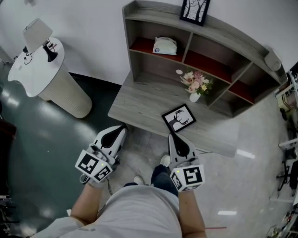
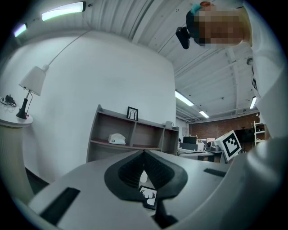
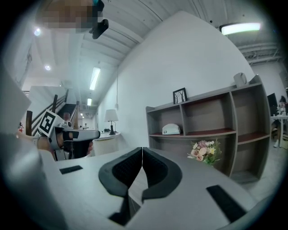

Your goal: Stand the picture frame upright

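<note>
A black picture frame [image 1: 179, 117] with a deer print lies flat near the front edge of the grey desk [image 1: 135, 104]. In the left gripper view a corner of it [image 2: 148, 196] shows below the closed jaws. My right gripper [image 1: 170, 135] is shut and empty, its tip just short of the frame's near corner, at the desk edge. My left gripper [image 1: 122, 128] is also shut and empty, at the desk's front left corner, well left of the frame. Both point level toward the shelf, seen as the left gripper [image 2: 144, 152] and the right gripper [image 3: 142, 149]. The right gripper view does not show the frame.
A shelf unit [image 1: 205, 51] stands on the desk's back, with a second frame [image 1: 194, 10] upright on top and a white object [image 1: 165, 45] in a compartment. A flower vase [image 1: 196, 83] stands just behind the flat frame. A round white table with a lamp [image 1: 35, 65] is at left.
</note>
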The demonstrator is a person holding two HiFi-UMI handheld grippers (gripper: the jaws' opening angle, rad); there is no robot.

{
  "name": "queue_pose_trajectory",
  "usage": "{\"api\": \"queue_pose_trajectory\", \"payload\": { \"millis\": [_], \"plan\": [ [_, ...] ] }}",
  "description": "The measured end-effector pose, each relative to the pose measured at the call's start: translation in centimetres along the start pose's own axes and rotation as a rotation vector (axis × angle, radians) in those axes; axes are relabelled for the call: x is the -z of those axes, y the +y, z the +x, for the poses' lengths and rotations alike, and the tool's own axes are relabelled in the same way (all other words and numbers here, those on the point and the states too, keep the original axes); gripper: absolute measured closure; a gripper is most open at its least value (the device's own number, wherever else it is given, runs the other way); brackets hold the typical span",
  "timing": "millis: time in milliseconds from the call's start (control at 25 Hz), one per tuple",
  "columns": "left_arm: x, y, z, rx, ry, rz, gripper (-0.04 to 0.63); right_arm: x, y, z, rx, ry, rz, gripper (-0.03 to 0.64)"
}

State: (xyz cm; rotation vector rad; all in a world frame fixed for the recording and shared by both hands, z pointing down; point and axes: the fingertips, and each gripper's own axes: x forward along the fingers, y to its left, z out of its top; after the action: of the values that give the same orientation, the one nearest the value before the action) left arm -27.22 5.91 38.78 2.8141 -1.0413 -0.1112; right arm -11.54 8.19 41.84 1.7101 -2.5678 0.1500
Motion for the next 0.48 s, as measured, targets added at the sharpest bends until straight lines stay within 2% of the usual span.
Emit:
{"api": "queue_pose_trajectory", "payload": {
  "millis": [480],
  "plan": [
    [0.9,2.1,10.9,-0.059,0.066,-0.012,0.580,0.1,-11.2,5.5,-0.013,0.031,0.066,0.597]
  ]
}}
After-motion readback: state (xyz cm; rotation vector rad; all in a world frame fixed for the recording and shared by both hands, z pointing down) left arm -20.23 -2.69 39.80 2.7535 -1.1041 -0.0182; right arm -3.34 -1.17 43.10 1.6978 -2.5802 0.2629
